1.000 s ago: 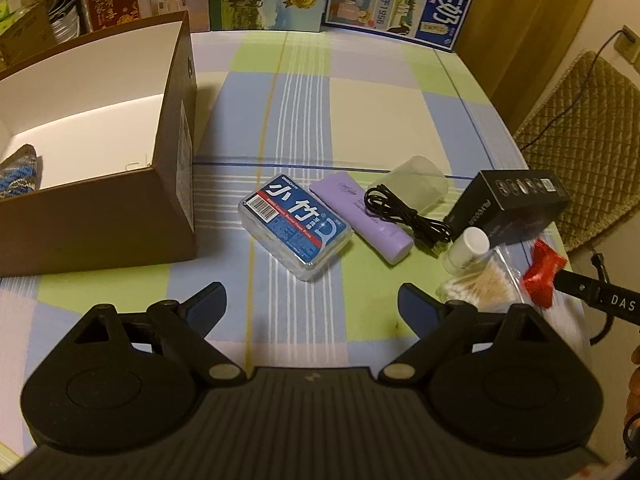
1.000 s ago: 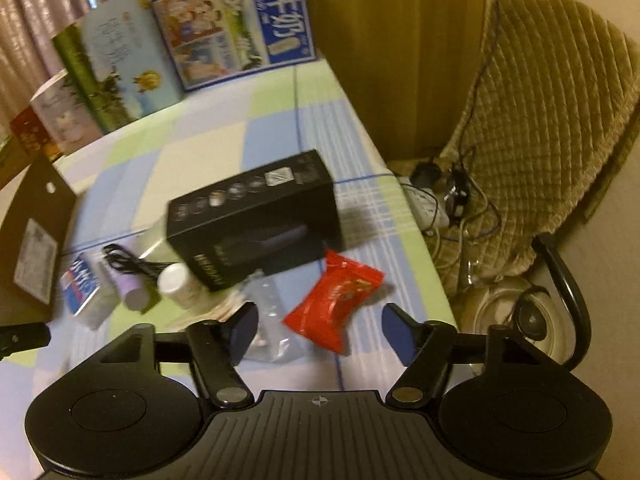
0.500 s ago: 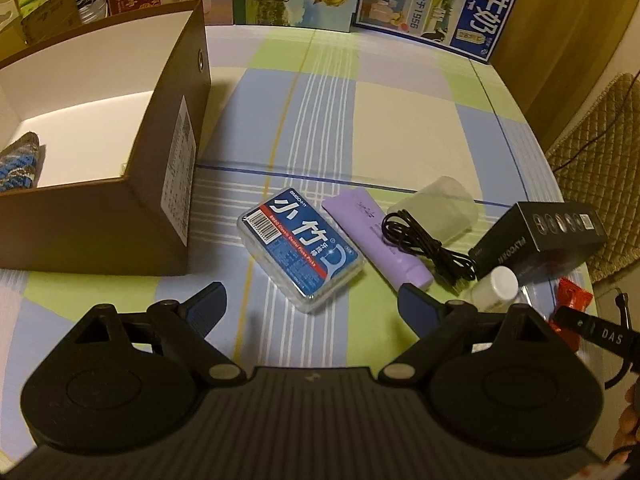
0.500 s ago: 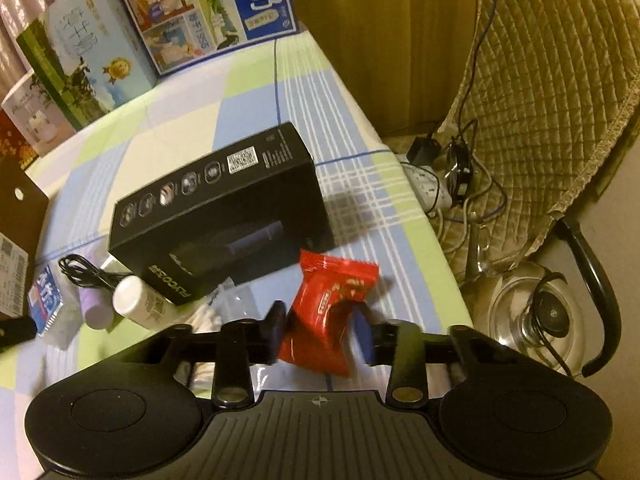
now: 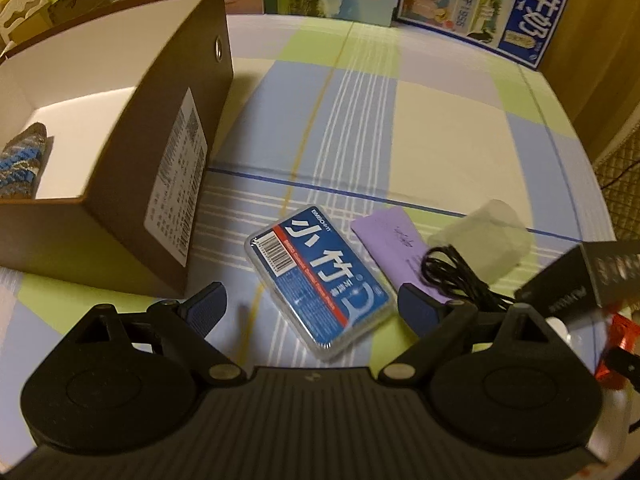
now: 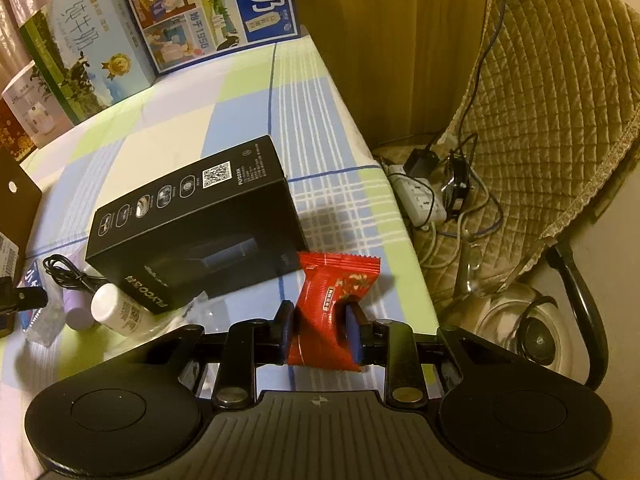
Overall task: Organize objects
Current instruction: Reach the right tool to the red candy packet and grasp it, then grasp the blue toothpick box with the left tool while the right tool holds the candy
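My right gripper (image 6: 320, 330) is shut on a red snack packet (image 6: 334, 300), its pads pinching the wrapper's middle near the table's right edge. A black product box (image 6: 196, 220) lies just behind it. My left gripper (image 5: 308, 312) stands open over a clear case with a blue label (image 5: 320, 282), which sits between the fingers without touching them. Right of the case lie a purple tube (image 5: 394, 244), a black cable (image 5: 456, 276) and a translucent plastic cup (image 5: 484, 240). A small white bottle (image 6: 120, 310) lies by the black box.
An open brown cardboard box (image 5: 176, 184) stands at the left with a knitted blue item (image 5: 20, 166) inside. Milk cartons (image 5: 476, 4) line the table's far edge. Beside the table stand a quilted chair (image 6: 540, 120), a power strip (image 6: 420, 200) and a glass kettle (image 6: 516, 320).
My right gripper closed on the red packet and sank a little. My left gripper moved forward and down, bringing the blue-labelled case between its open fingers.
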Action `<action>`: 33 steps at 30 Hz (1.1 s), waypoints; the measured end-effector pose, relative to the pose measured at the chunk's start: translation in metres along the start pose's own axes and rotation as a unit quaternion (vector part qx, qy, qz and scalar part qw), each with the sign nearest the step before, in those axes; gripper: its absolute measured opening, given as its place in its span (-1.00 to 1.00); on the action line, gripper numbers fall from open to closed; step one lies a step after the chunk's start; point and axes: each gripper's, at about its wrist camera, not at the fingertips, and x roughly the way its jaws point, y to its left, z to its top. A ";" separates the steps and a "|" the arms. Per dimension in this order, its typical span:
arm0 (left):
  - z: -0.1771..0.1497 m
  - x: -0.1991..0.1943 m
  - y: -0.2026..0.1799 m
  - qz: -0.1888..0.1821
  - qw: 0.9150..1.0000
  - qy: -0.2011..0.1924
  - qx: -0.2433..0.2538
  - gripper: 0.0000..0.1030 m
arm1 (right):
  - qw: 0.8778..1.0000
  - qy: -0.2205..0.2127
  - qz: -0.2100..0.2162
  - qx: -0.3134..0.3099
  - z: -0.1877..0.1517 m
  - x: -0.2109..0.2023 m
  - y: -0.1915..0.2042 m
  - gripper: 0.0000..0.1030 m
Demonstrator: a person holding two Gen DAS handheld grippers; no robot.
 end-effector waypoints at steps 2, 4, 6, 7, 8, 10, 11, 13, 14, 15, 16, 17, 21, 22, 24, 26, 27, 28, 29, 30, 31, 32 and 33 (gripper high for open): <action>0.002 0.005 0.001 -0.004 1.000 0.005 -0.007 0.76 | 1.000 0.000 0.002 -0.005 0.001 0.000 -0.001 -0.52; 0.002 0.008 0.002 -0.007 1.000 0.008 -0.009 0.75 | 1.000 0.001 0.002 -0.008 0.001 0.000 0.000 -0.52; 0.000 0.007 0.003 -0.014 1.000 0.005 -0.008 0.62 | 1.000 0.000 0.002 -0.011 0.001 0.000 0.001 -0.52; -0.001 0.005 0.004 -0.020 1.000 0.002 -0.006 0.51 | 1.000 0.000 0.002 -0.012 0.000 0.000 0.000 -0.52; -0.002 0.003 0.004 -0.023 1.000 0.000 -0.003 0.44 | 1.000 -0.001 0.002 -0.013 0.000 0.000 0.001 -0.52; -0.006 0.000 0.005 -0.027 1.000 -0.004 0.006 0.25 | 1.000 -0.001 0.002 -0.013 -0.001 0.000 0.001 -0.52; -0.007 0.000 0.005 -0.024 1.000 -0.004 0.010 0.22 | 1.000 -0.001 0.002 -0.013 -0.001 0.000 0.001 -0.52; -0.010 -0.002 0.010 -0.023 1.000 0.000 0.015 0.08 | 1.000 0.000 0.003 -0.013 -0.001 0.000 0.001 -0.52; -0.012 -0.004 0.012 -0.021 1.000 0.002 0.017 0.06 | 1.000 0.001 0.004 -0.013 -0.001 -0.001 0.001 -0.52; -0.014 -0.005 0.014 -0.019 1.000 0.003 0.023 0.04 | 1.000 0.002 0.005 -0.012 -0.001 -0.001 0.001 -0.52; -0.016 -0.006 0.014 -0.017 0.999 0.002 0.032 0.05 | 1.000 0.002 0.006 -0.011 -0.001 -0.001 0.001 -0.52; -0.017 -0.007 0.014 -0.014 0.999 0.000 0.041 0.05 | 1.000 0.002 0.006 -0.011 -0.001 -0.001 0.000 -0.52; -0.013 -0.002 0.009 -0.002 0.998 -0.007 0.063 0.28 | 1.000 0.004 0.007 -0.011 0.000 0.000 0.000 -0.51; -0.011 0.000 0.007 0.000 0.998 -0.008 0.068 0.28 | 1.000 0.004 0.007 -0.012 0.000 0.000 0.000 -0.51; -0.008 0.005 0.005 0.004 0.997 -0.010 0.076 0.26 | 1.000 0.003 0.007 -0.012 0.000 0.000 0.000 -0.51; -0.006 0.009 0.003 0.009 0.996 -0.010 0.089 0.14 | 1.000 0.003 0.008 -0.015 0.000 0.000 0.000 -0.51; -0.006 0.010 0.003 0.009 0.996 -0.012 0.092 0.13 | 1.000 0.002 0.008 -0.016 -0.001 -0.001 0.000 -0.52; -0.006 0.009 0.005 0.008 0.996 -0.012 0.094 0.10 | 1.000 0.003 0.009 -0.015 -0.001 -0.001 0.000 -0.52; -0.008 0.008 0.007 0.006 0.995 -0.012 0.094 0.09 | 1.000 0.003 0.010 -0.016 -0.001 -0.001 0.001 -0.52; -0.010 0.006 0.009 0.003 0.995 -0.010 0.095 0.04 | 1.000 0.003 0.011 -0.017 -0.002 -0.002 0.001 -0.52; -0.013 0.004 0.012 -0.003 0.995 -0.007 0.097 0.02 | 1.000 0.003 0.012 -0.018 -0.003 -0.002 0.000 -0.52; -0.017 0.001 0.015 -0.005 0.995 -0.005 0.102 0.02 | 1.000 0.004 0.014 -0.020 -0.003 -0.003 0.001 -0.52; -0.021 -0.003 0.017 -0.005 0.994 -0.003 0.108 0.03 | 1.000 0.006 0.015 -0.023 -0.004 -0.004 0.002 -0.52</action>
